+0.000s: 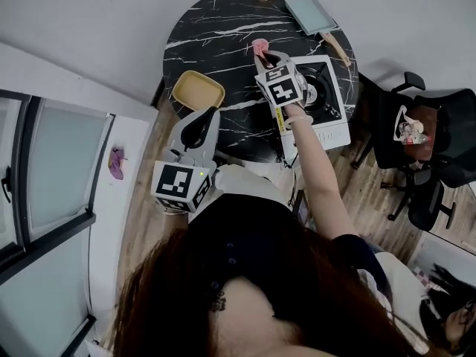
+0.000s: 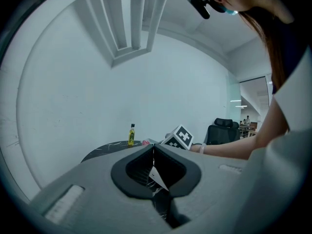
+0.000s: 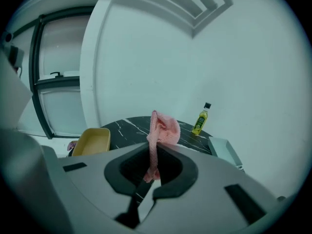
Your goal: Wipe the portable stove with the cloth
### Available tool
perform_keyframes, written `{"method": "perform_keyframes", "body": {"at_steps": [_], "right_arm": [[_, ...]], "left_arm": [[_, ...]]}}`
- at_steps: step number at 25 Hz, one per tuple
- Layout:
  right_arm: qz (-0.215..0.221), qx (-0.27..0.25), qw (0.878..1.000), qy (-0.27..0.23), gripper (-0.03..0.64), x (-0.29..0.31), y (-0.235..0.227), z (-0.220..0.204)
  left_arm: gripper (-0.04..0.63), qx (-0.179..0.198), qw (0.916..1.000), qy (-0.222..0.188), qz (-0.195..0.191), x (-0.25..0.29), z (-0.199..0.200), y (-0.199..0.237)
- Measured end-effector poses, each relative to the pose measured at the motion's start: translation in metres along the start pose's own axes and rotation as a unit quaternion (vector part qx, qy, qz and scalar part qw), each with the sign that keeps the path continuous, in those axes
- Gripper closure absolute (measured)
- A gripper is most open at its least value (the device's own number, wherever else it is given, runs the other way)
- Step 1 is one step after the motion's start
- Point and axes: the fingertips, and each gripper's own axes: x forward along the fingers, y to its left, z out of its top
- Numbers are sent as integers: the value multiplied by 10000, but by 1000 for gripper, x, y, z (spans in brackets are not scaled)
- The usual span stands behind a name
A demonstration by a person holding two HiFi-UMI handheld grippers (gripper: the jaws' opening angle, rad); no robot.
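The cloth [image 3: 165, 128] is pinched between the closed jaws of the right gripper [image 1: 265, 58], bunched pink above them. It is held over the table [image 1: 216, 21] at top centre of the head view, just left of the stove [image 1: 332, 131]. The left gripper [image 2: 154, 152] is held low at centre left, jaws pressed together, nothing gripped.
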Motion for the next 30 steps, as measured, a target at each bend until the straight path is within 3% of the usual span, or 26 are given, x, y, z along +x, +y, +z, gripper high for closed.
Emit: {"method": "perform_keyframes", "body": {"at_steps": [13, 30], "right_arm": [[-334, 459, 9916, -1159, 585, -112, -3, 26], [-524, 358, 9764, -2066, 586, -246, -3, 24]], "left_arm": [[580, 255, 9987, -355, 254, -4, 21, -27], [580, 535, 9960, -635, 335, 2, 36, -95]]}}
